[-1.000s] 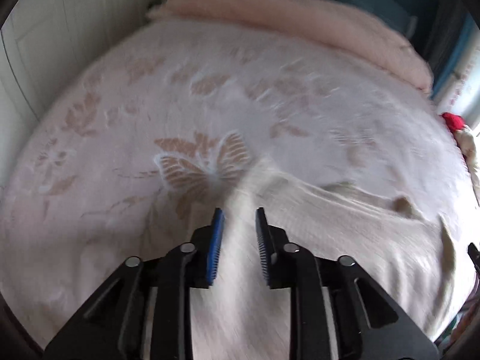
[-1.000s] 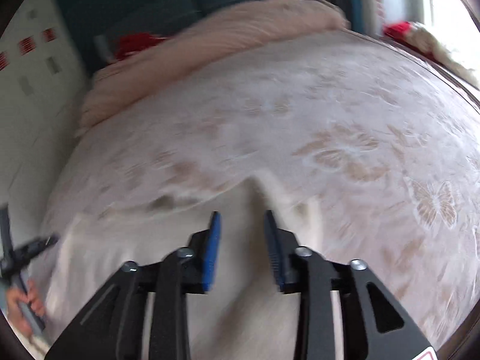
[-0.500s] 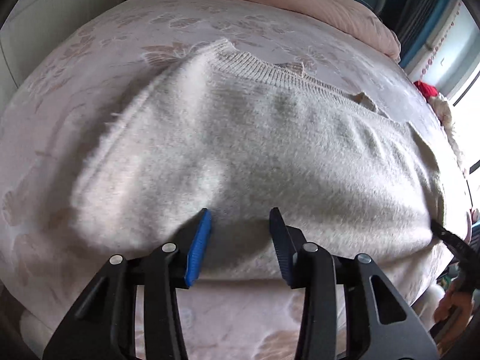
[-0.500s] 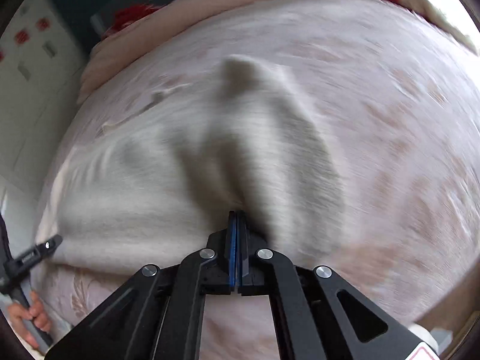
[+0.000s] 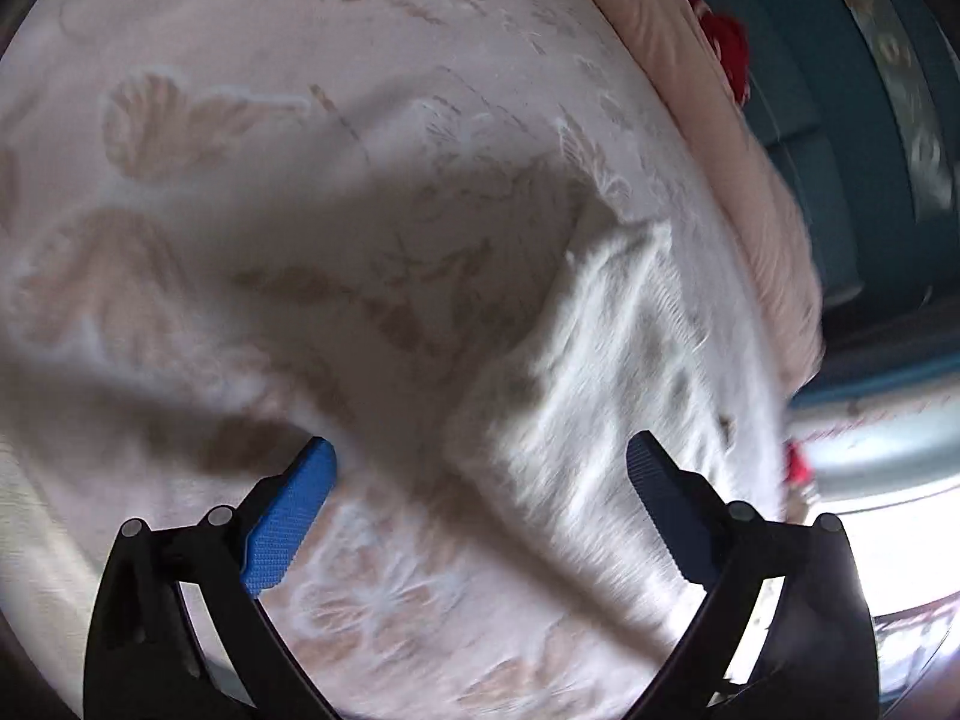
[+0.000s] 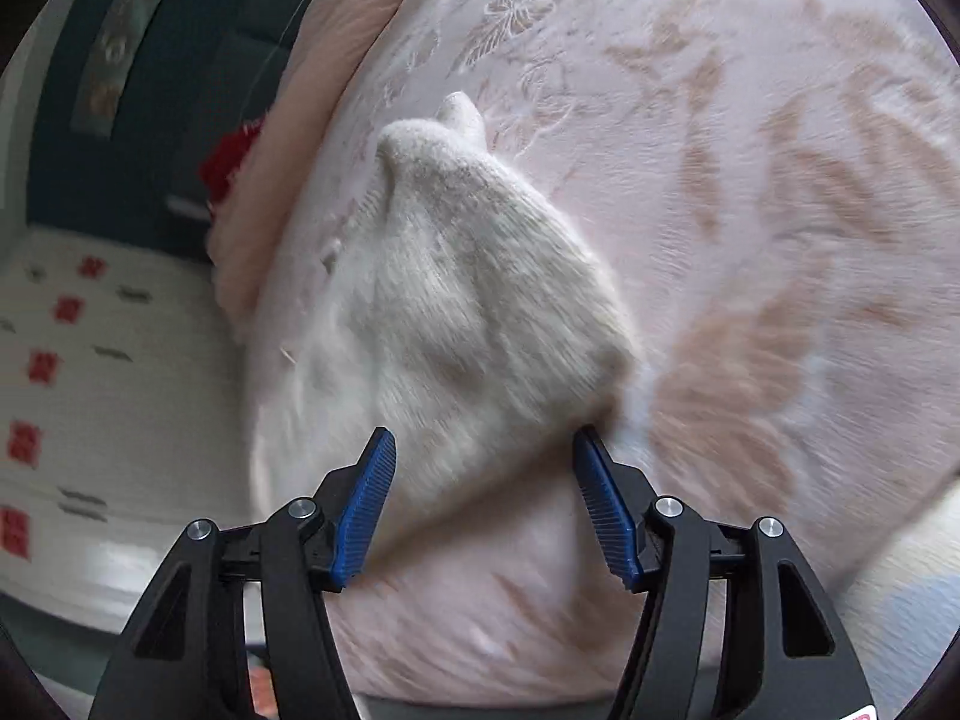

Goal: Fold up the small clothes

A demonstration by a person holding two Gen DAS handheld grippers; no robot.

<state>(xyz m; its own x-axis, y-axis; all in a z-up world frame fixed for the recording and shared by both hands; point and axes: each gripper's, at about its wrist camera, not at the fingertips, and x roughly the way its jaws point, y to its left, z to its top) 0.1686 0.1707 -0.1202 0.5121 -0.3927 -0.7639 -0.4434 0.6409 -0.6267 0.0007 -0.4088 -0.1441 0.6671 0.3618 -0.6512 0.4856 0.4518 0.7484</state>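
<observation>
A cream fuzzy knit sweater (image 6: 456, 300) lies on the pink floral bedspread (image 6: 750, 192). In the right wrist view it is bunched, its ribbed end pointing away. My right gripper (image 6: 485, 498) is wide open and empty, just above the sweater's near edge. In the left wrist view the sweater (image 5: 606, 372) lies to the right, blurred. My left gripper (image 5: 480, 498) is wide open and empty over the sweater's left edge and the bedspread (image 5: 270, 180).
A pink folded blanket (image 5: 738, 138) lies along the bed's far edge, with a red item (image 5: 726, 54) beside it and a teal headboard (image 5: 852, 138) behind. The blanket (image 6: 336, 60) also shows in the right wrist view, beside a white wall with red marks (image 6: 78, 330).
My right gripper was shut on the sweater half a second ago and has let it go. Both grippers have opened wide. Both views have swung and the sweater lies bunched.
</observation>
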